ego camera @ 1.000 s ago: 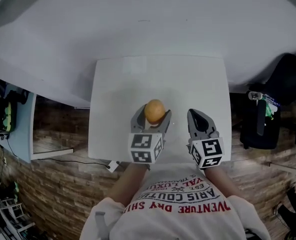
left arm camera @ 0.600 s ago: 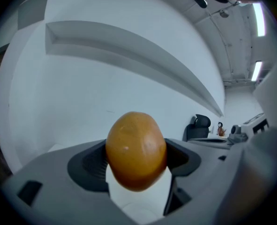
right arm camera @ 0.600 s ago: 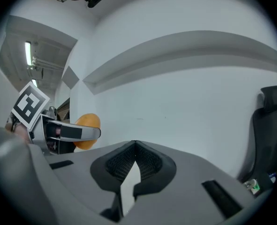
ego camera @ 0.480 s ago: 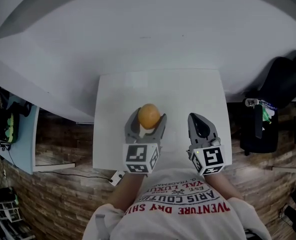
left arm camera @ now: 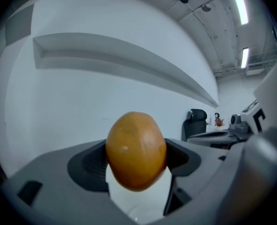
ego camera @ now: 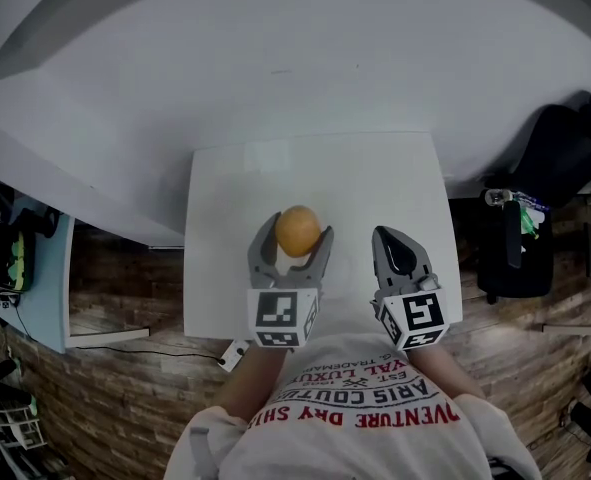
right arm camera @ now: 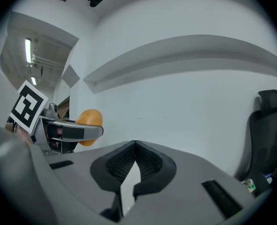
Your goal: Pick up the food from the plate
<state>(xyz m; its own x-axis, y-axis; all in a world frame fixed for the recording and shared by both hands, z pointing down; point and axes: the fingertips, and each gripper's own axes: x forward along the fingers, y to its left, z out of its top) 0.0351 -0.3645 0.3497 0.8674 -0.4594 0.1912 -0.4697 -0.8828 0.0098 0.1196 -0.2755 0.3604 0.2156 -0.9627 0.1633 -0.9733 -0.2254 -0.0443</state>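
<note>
Grip comes first. My left tongs (ego camera: 297,236) are clamped on the orange food (left arm camera: 136,150), with its rounded sides seated against the dark pads (left arm camera: 89,165). It sits in the air above the white table (ego camera: 375,178). I cannot pick the plate out against that white top. The food looks smooth and egg-shaped, so I judge it could squirt forward if I squeeze harder or tip the jaws down. Steady pressure, level jaws and a slow, straight lift seem the safest way. My right tongs (ego camera: 393,238) hang just beside it, pressed together with nothing between them. I would leave them clear of the left pair, ready underneath only if the food starts to slide.
</note>
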